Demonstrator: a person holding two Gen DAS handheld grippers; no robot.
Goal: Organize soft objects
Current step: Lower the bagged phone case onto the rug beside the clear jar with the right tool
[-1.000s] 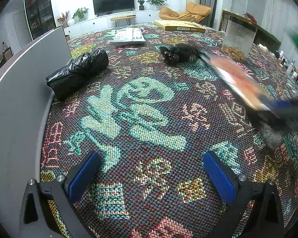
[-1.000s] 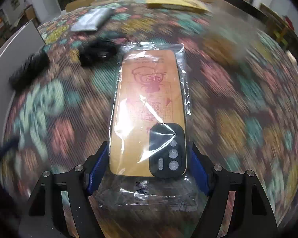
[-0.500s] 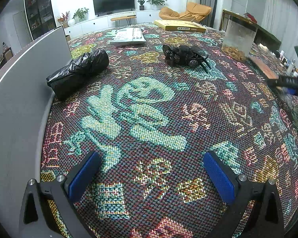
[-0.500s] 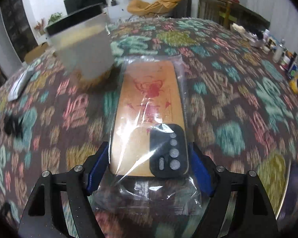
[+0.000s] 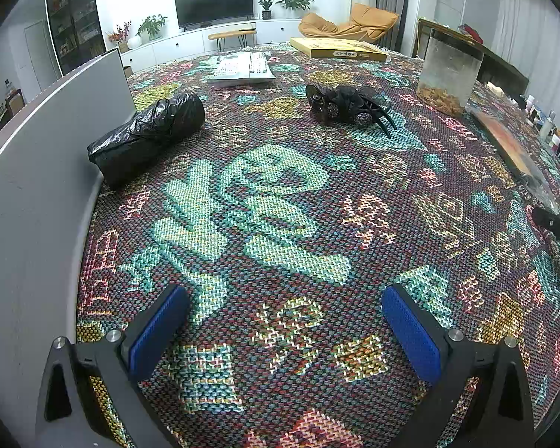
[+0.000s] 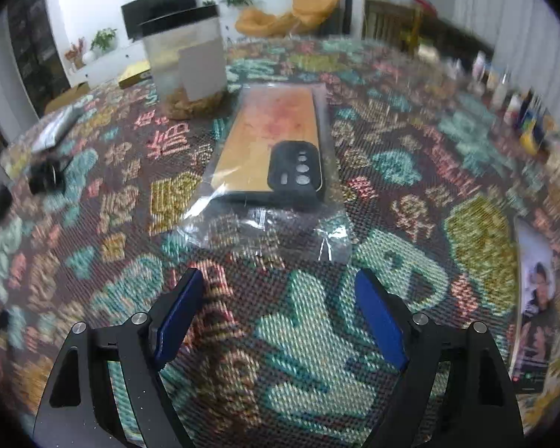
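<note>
An orange phone case in a clear plastic bag (image 6: pixel 268 156) lies flat on the patterned tablecloth, just ahead of my right gripper (image 6: pixel 280 313). That gripper's jaws are opening, with nothing between them; the bag's near edge lies just beyond the fingertips. The same bagged case (image 5: pixel 511 145) shows at the right edge of the left wrist view. My left gripper (image 5: pixel 283 321) hangs open and empty over the cloth. Further out lie a rolled black plastic bag (image 5: pixel 145 134) and a black bundle of hair clips (image 5: pixel 347 106).
A clear container with snacks (image 6: pixel 186 63) stands just behind the case. A grey panel (image 5: pixel 30 194) walls the table's left side. A white packet (image 5: pixel 242 71) and a yellow flat box (image 5: pixel 336 48) lie at the far edge. Small bottles (image 6: pixel 504 89) line the right edge, and a printed photo card (image 6: pixel 534 306) lies nearby.
My right gripper carried the bagged phone case across to the right side beside the snack container, let it go onto the cloth and drew back. The left gripper stayed still.
</note>
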